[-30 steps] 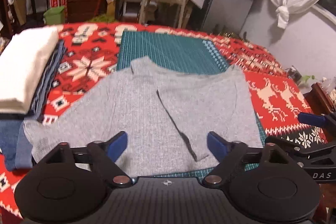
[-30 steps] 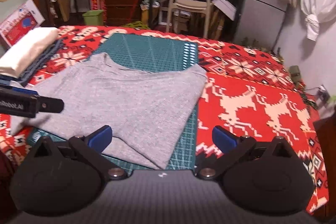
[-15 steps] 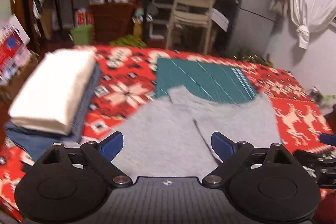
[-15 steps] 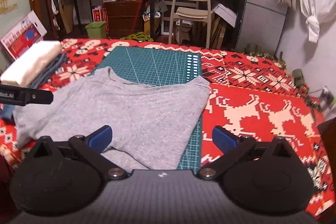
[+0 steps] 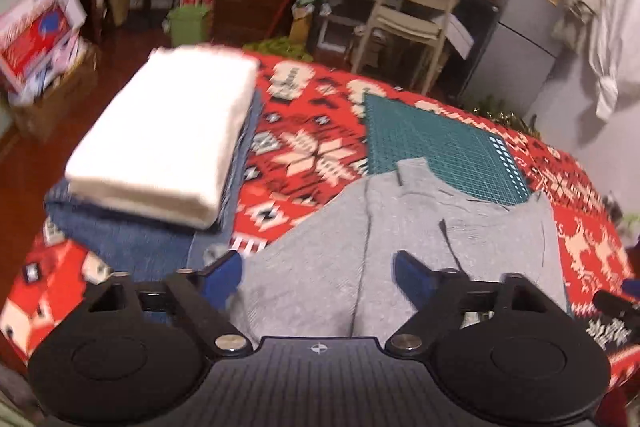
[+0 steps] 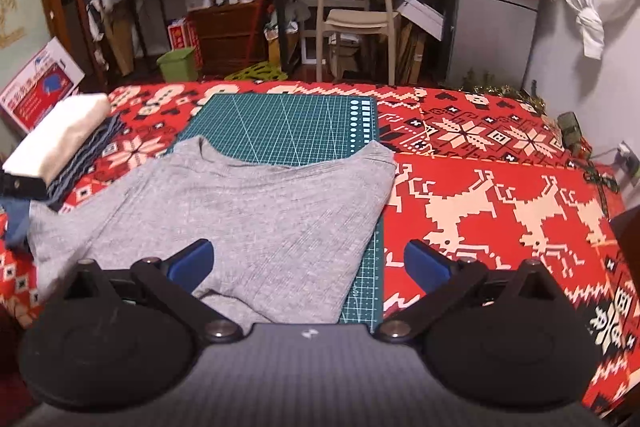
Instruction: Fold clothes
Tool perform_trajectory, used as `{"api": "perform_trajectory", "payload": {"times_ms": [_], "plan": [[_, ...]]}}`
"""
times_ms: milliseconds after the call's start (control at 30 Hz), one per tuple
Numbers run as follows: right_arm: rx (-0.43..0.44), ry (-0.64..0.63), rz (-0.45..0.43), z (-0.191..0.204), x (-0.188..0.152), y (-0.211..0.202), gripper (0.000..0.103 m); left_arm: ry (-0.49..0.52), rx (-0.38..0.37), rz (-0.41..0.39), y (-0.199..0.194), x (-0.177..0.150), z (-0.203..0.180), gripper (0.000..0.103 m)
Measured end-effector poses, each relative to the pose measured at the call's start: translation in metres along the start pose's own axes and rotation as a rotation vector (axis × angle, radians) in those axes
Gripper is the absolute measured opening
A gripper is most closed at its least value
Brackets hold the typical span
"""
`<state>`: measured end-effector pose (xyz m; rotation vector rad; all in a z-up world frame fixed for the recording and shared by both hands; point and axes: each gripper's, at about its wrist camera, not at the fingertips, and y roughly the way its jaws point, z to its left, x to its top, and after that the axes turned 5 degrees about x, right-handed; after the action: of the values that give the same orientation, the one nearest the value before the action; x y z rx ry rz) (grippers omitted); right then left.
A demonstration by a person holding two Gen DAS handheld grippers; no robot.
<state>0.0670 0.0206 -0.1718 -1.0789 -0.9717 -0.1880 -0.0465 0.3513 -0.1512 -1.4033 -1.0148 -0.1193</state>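
While both grippers gape, grey sweater (image 6: 240, 203) flat, collar pointing away

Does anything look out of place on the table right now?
The grey knit sweater is half folded: one sleeve lies across its front, the other sleeve sprawls toward the stacked folded clothes. Nothing spilled or damaged.

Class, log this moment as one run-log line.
left gripper: open, above grey sweater | right gripper: open | right sleeve folded in | folded stack: left

dim warm indoor light, fisheye bend at the rims
left view smeared by motion blur, worst toward 10 o'clock; right view sharp.
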Motion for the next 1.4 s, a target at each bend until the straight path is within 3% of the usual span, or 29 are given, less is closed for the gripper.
{"api": "perform_trajectory", "payload": {"times_ms": [33,133,200,300,367,633,833,1200,1400], "plan": [[0.009,0.001,-0.003,0.002,-0.001,0.001,0.1,-0.022,-0.002,0.013,0.001,-0.001,0.005,0.064],[0.04,-0.03,-0.007,0.016,-0.004,0.009,0.077,-0.054,-0.002,0.045,0.003,-0.005,0.015,0.045],[0.085,-0.06,0.015,0.028,-0.006,0.02,0.041,-0.068,-0.003,0.056,0.003,-0.009,0.02,0.041],[0.119,-0.09,0.047,0.045,-0.01,0.04,0.017,-0.101,-0.008,0.065,0.004,-0.013,0.028,0.04],[0.129,-0.103,0.064,0.054,-0.013,0.051,0.009,-0.113,-0.008,0.068,0.003,-0.016,0.032,0.039],[0.168,-0.157,0.126,0.09,-0.025,0.092,0.005,-0.133,-0.016,0.103,0.005,-0.026,0.045,0.038],[0.202,-0.197,0.136,0.103,-0.024,0.092,0.007,-0.132,-0.056,0.112,0.007,-0.033,0.046,0.038],[0.191,-0.19,0.13,0.094,-0.014,0.079,0.01,-0.102,-0.038,0.154,0.022,-0.047,0.035,0.039],[0.184,-0.18,0.135,0.089,-0.015,0.077,0.011,-0.068,0.027,0.083,0.029,-0.049,0.028,0.042]]}}
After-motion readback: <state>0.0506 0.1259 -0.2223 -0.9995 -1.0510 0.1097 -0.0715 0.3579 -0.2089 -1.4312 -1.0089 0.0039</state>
